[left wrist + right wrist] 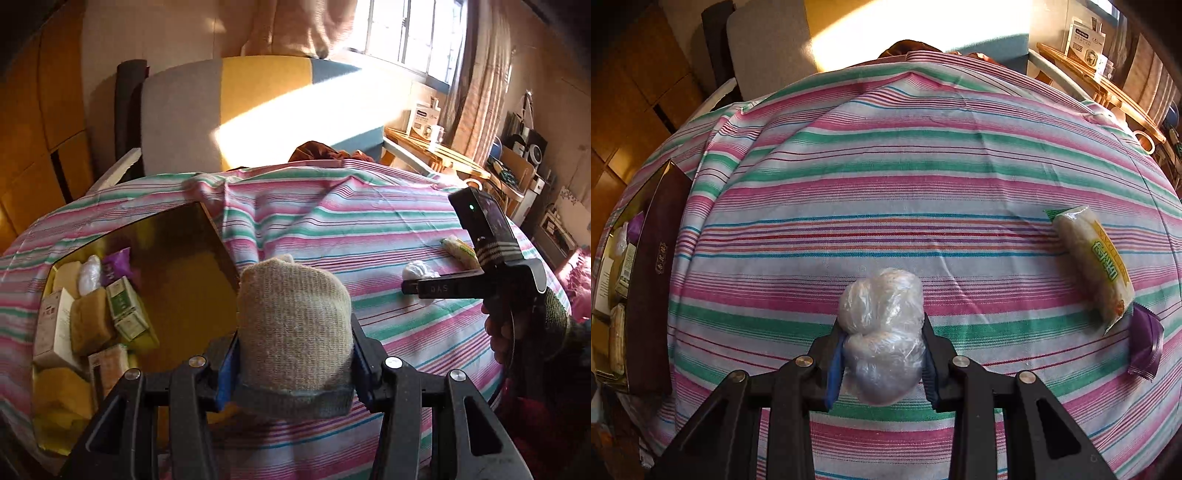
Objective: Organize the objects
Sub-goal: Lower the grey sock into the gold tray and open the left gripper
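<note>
My left gripper (295, 363) is shut on a beige knitted roll (291, 306) with a grey band at its base, held above the striped cloth beside the open gold-lined box (184, 266). In the box lie several packets and small cartons. My right gripper (884, 352) is shut on a white bundle wrapped in clear plastic (882, 306), low over the cloth. In the left wrist view, that gripper (424, 288) is at the right, a hand holding it, with the bundle (417, 271) at its tips.
A noodle packet (1093, 266) and a purple sachet (1145, 343) lie on the striped cloth (886, 166) to the right. The box's dark maroon wall (653, 280) stands at the left edge. A padded chair back (221, 110) and a wooden shelf (436, 147) lie beyond the cloth.
</note>
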The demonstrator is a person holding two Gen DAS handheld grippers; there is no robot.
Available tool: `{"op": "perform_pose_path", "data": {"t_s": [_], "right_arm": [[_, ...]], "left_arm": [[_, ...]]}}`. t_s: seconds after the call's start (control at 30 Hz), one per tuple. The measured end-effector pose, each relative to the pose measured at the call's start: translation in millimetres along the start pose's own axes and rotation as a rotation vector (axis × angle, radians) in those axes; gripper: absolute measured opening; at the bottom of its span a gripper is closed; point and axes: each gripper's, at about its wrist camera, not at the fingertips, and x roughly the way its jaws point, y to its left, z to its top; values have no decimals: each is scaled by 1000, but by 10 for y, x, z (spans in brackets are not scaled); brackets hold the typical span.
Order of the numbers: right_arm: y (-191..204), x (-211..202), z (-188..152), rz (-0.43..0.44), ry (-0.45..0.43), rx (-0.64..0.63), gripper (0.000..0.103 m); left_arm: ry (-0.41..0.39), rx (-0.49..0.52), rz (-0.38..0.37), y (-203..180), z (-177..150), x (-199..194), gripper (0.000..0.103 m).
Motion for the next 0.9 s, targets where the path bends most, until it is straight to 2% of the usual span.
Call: {"op": "perform_pose_path", "data": {"t_s": [0.1,0.27,0.4,0.6,0.9], "right_arm": [[24,12,0,-15,-1,-17,34],[52,18,5,-28,-2,-35,34],[67,28,1,-34,-3,-47,34],[97,43,3,-38,-5,-63,34],[118,56,9,-43,-4,-78,34]], "left_arm": [[-9,-81,44,407,-39,-141,51],[18,-258,100,1149,-110,-225,51],[31,-386,100,1560,-91,-195,51],[41,-431,61,1702,201,46,52],[133,-408,85,1704,642,904,52]]}}
